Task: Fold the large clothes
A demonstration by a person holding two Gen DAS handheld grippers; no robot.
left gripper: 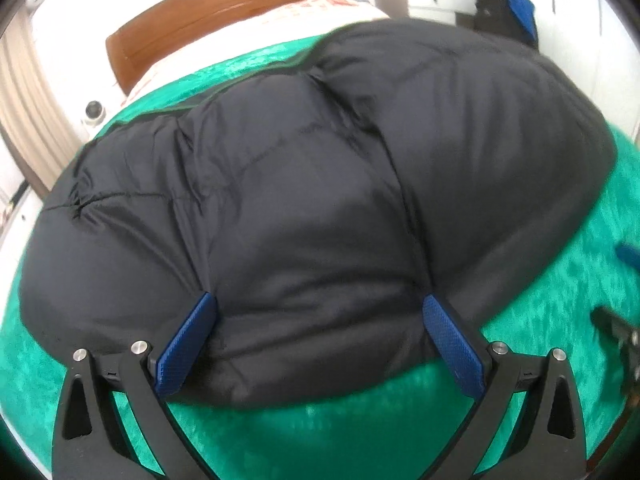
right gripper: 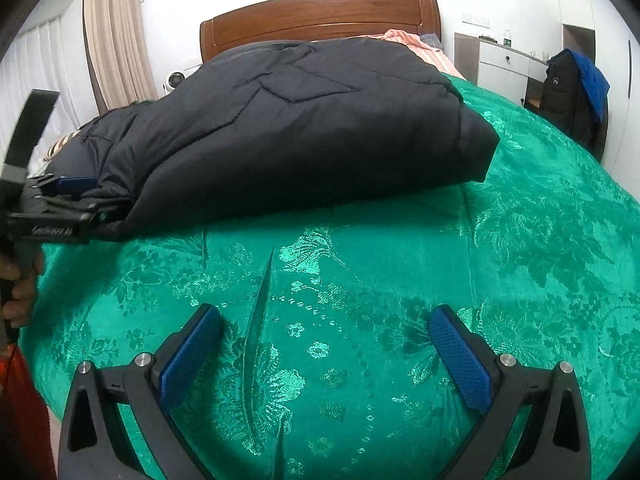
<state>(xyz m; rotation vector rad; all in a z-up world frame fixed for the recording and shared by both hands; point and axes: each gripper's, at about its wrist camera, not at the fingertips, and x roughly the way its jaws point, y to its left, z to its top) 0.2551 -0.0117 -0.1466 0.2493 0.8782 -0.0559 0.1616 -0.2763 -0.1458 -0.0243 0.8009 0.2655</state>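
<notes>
A large black puffer jacket (left gripper: 312, 184) lies folded in a thick bundle on the green bedspread (left gripper: 340, 432). My left gripper (left gripper: 318, 312) is open, its blue pads (left gripper: 188, 344) pressed against the jacket's near edge on either side of a bulge. In the right wrist view the jacket (right gripper: 304, 128) lies ahead and to the left, and the left gripper (right gripper: 76, 194) shows at its left end. My right gripper (right gripper: 324, 324) is open and empty over the bare bedspread (right gripper: 520, 240), apart from the jacket.
A wooden headboard (right gripper: 320, 16) stands at the far end, with a pink cloth (right gripper: 416, 46) near it. A white cabinet (right gripper: 504, 64) and a chair draped with dark and blue clothes (right gripper: 576, 92) stand at the right. Curtains (right gripper: 116, 40) hang at the left.
</notes>
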